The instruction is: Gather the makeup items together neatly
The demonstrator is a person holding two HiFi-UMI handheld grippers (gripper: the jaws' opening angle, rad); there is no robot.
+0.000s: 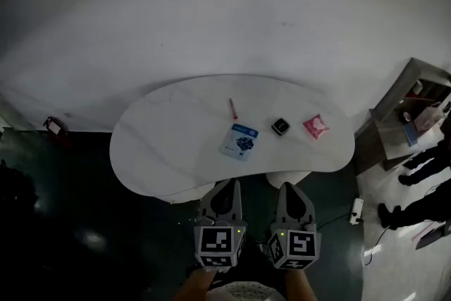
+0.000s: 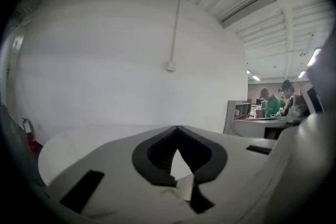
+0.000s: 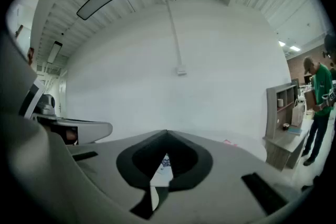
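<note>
Four small makeup items lie in a loose row on the right half of a white, bean-shaped table, none touching another. Farthest left, and nearest the wall, is a thin red stick lying almost lengthwise away from the person. Just in front of it sits a flat blue and white packet with a dark blue print in its middle, turned a little askew. To its right is a small black square case with a pale centre. Further right, near the table's end, lies a crumpled pink packet.

Both grippers are held side by side short of the table's near edge, well apart from every item. The left gripper has its jaws brought together at the tips with nothing between them (its own view shows only bare tabletop through the gap behind the tips). The right gripper is likewise closed and empty. Through its gap a sliver of the blue and white packet shows, and the pink packet peeps over its right jaw.

The room is dim and the items are small, so the print on the packets cannot be read. Whether the red stick is a pencil or a lipstick cannot be told either. In the left gripper view the jaws cover all four items. At the right a grey shelf is cut off by the picture's edge.
</note>
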